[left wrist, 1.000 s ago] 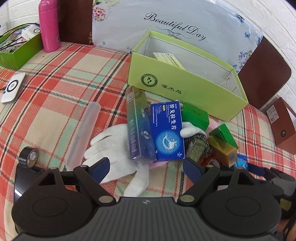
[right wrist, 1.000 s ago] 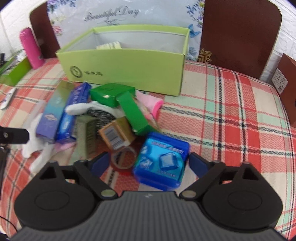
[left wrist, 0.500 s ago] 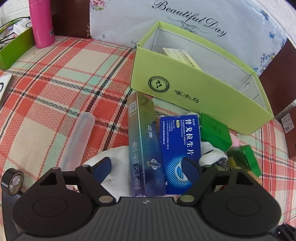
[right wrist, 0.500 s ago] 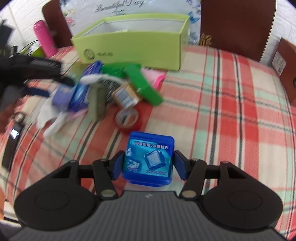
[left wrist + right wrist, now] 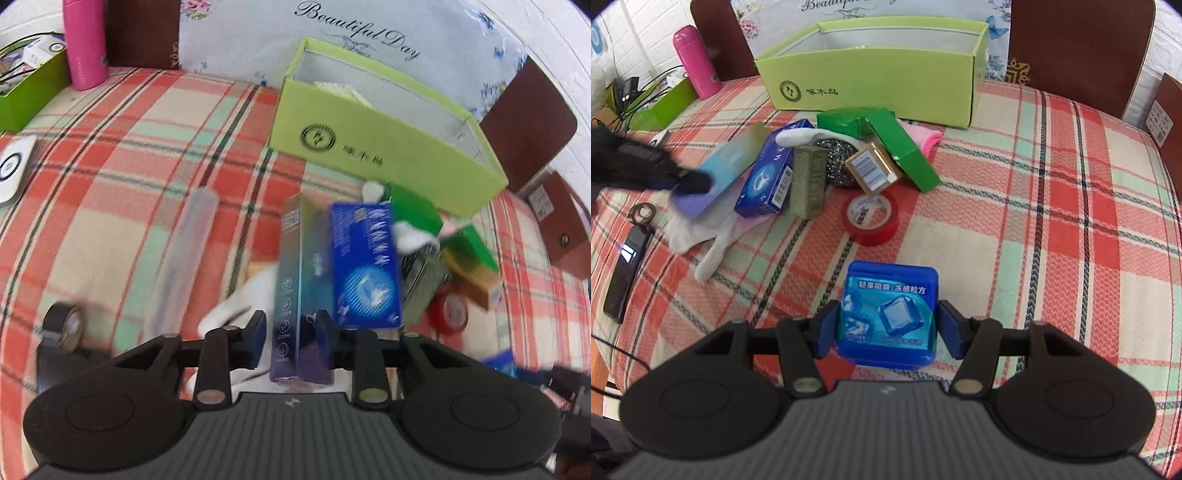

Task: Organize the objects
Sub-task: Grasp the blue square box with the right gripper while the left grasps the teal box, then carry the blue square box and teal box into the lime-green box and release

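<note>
My left gripper (image 5: 291, 334) has its jaws closing around the near end of a long purple-teal box (image 5: 299, 266), and both pads touch it. The box is tipped onto its edge above a white glove (image 5: 701, 236). From the right wrist view the left gripper (image 5: 683, 181) shows as a dark blur on that box (image 5: 731, 166). My right gripper (image 5: 888, 328) is shut on a blue square box (image 5: 888, 314), held over the plaid cloth. The open lime-green box (image 5: 369, 147) stands at the back.
A pile lies in front of the green box (image 5: 871, 88): a blue medicine box (image 5: 768, 184), green cartons (image 5: 905, 151), a brown carton (image 5: 873, 170) and a red tape roll (image 5: 871, 218). A clear tube (image 5: 184, 251), a black tape roll (image 5: 66, 325) and a phone (image 5: 626, 266) lie left.
The left jaws have narrowed onto the long purple box, which has tipped onto its edge. The right gripper took the blue square box and drew it back from the pile.
</note>
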Motion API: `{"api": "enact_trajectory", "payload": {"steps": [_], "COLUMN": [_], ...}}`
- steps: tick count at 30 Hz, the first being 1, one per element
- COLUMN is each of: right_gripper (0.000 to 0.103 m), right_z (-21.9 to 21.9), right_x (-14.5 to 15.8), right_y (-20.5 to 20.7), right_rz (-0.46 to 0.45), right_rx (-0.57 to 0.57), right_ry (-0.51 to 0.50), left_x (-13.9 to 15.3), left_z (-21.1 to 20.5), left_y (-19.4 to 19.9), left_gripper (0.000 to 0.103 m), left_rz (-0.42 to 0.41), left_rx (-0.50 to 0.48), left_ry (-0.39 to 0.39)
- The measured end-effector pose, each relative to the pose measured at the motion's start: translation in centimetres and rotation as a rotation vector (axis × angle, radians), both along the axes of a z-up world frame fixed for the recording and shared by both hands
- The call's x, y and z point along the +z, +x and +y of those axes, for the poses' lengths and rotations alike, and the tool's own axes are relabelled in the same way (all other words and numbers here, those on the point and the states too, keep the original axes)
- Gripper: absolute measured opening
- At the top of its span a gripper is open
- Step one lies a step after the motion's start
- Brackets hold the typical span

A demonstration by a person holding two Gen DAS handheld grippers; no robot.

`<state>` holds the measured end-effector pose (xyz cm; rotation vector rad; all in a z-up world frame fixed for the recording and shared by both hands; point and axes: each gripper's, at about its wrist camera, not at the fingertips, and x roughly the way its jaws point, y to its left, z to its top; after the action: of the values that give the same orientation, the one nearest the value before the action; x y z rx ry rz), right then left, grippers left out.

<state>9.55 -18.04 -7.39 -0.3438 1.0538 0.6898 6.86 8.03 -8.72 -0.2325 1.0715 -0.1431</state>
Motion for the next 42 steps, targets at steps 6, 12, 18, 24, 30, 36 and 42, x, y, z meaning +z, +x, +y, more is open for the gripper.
{"api": "enact_trajectory", "payload": {"steps": [6, 12, 18, 24, 30, 36, 42], "right_gripper": [0.057, 0.060, 0.062, 0.062, 0.055, 0.055, 0.055], "right_z": [1.1, 1.0, 0.2, 1.0, 2.0, 2.6, 2.8], "right_x": [-0.5, -0.5, -0.7, -1.0, -1.0, 0.7, 1.2], "right_y": [0.2, 0.1, 0.5, 0.9, 0.5, -0.7, -1.0], "right_rz": [-0.004, -0.015, -0.010, -0.016, 0.013, -0.006, -0.014], "right_rx": [0.020, 0.032, -0.004, -0.001, 0.066, 0.128, 0.131], "right_ry": [-0.025, -0.036, -0.021, -0.016, -0.003, 0.058, 0.066], "left_x": [-0.1, -0.6, -1.9, -1.5, -0.8, -2.2, -1.9], "left_z": [-0.7, -4.3, -5.6, -3.3, -4.8, -5.6, -4.9], "left_y": [1.2, 2.9, 3.1, 3.2, 1.8, 1.8, 1.6], "left_gripper": [0.033, 0.061, 0.049, 0.030, 0.023, 0.023, 0.022], "left_rz": [0.010, -0.007, -0.050, -0.019, -0.048, 0.005, 0.014], "left_rx": [0.031, -0.078, -0.148, -0.075, -0.108, -0.106, -0.061], "left_ry": [-0.005, 0.087, 0.201, 0.085, 0.087, 0.069, 0.024]}}
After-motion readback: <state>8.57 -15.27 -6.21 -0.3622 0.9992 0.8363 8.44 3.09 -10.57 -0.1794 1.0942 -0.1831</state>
